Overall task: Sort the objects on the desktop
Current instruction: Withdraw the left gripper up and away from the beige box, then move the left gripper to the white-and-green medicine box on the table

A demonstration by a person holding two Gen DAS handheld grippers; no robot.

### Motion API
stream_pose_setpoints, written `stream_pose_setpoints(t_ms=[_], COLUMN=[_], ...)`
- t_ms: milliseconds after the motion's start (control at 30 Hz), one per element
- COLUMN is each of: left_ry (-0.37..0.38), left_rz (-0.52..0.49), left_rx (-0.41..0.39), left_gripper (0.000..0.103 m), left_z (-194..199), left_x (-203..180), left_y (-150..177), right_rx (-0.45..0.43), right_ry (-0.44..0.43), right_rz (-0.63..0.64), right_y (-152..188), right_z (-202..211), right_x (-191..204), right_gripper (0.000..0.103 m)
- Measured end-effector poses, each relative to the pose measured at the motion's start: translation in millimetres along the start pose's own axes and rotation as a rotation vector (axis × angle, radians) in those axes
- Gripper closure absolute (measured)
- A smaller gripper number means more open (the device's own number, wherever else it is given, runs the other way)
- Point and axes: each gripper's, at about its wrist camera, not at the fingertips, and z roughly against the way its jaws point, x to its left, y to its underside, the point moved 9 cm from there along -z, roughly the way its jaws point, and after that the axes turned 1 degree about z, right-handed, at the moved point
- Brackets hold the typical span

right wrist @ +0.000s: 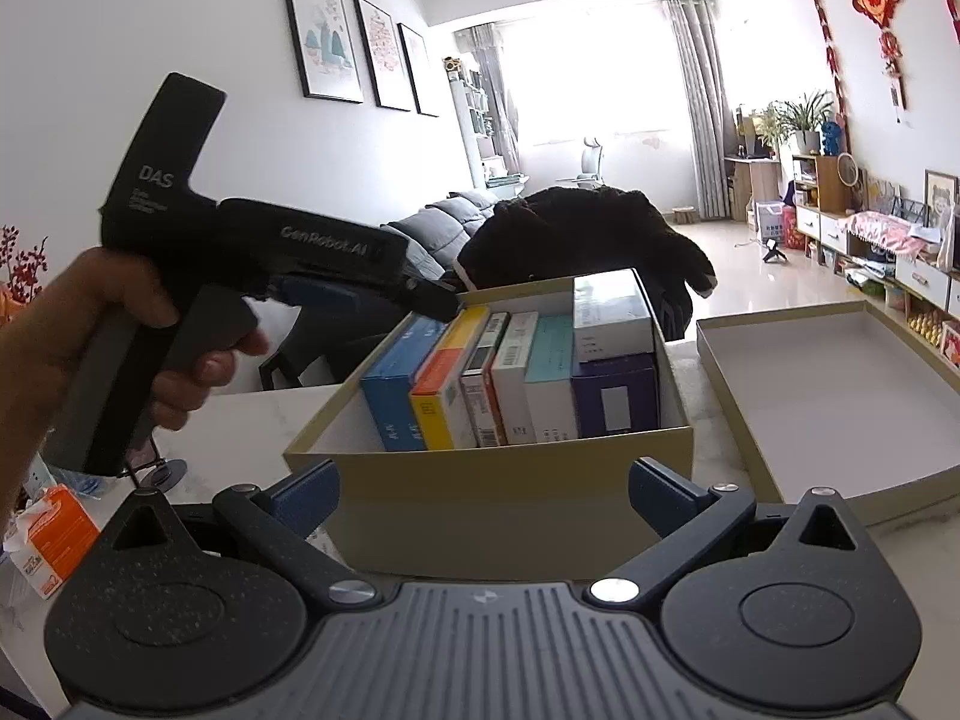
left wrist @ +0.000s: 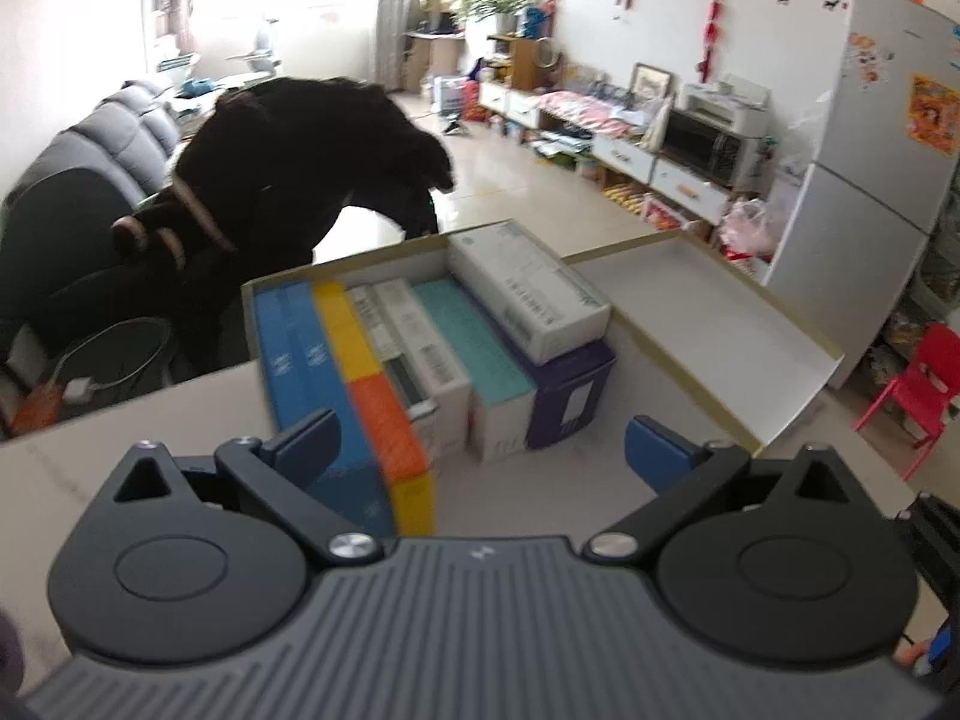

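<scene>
An open beige cardboard box (right wrist: 510,510) stands on the pale table. It holds several small cartons on edge: a blue one (left wrist: 300,354), a yellow-and-orange one (left wrist: 372,384), white ones (left wrist: 414,348), a teal one (left wrist: 480,348) and a purple one (left wrist: 570,384). A white carton (left wrist: 528,288) lies on top of the purple one. My left gripper (left wrist: 480,444) hovers above the box's near end, open, nothing between its fingers. In the right wrist view a hand holds the left gripper (right wrist: 432,300) over the box's left rim. My right gripper (right wrist: 483,492) is open in front of the box's near wall.
The box's lid (right wrist: 840,396) lies upside down to the right of the box. An orange-and-white tissue pack (right wrist: 54,534) sits at the table's left. A dark coat (left wrist: 288,168) hangs over a chair behind the table. A fridge (left wrist: 870,150) and a red child's chair (left wrist: 918,390) stand to the right.
</scene>
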Motion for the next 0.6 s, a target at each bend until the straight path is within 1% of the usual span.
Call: stream_pose_setpoints(t_ms=[167, 333, 500, 600], left_ry=[-0.035, -0.071, -0.118, -0.161], left_rz=[0.026, 0.055, 0.07, 0.077], left_rx=[-0.012, -0.025, -0.044, -0.046], left_gripper=[0.0, 0.0, 0.0, 0.0], left_z=[23.9, 50.1, 79.7, 97.4], left_x=[13.2, 27.8, 48.2, 62.6], left_y=[17.0, 35.3, 51.6, 62.8], right_rx=[0.001, 0.024, 0.044, 0.057], right_ry=[-0.006, -0.001, -0.029, -0.048], right_rz=[0.034, 0.027, 0.033, 0.046], right_y=[4.2, 8.3, 12.5, 14.3], right_z=[6.2, -0.9, -6.9, -11.1], right_x=[13.0, 19.5, 30.7, 39.6], right_gripper=[0.0, 0.0, 0.0, 0.0])
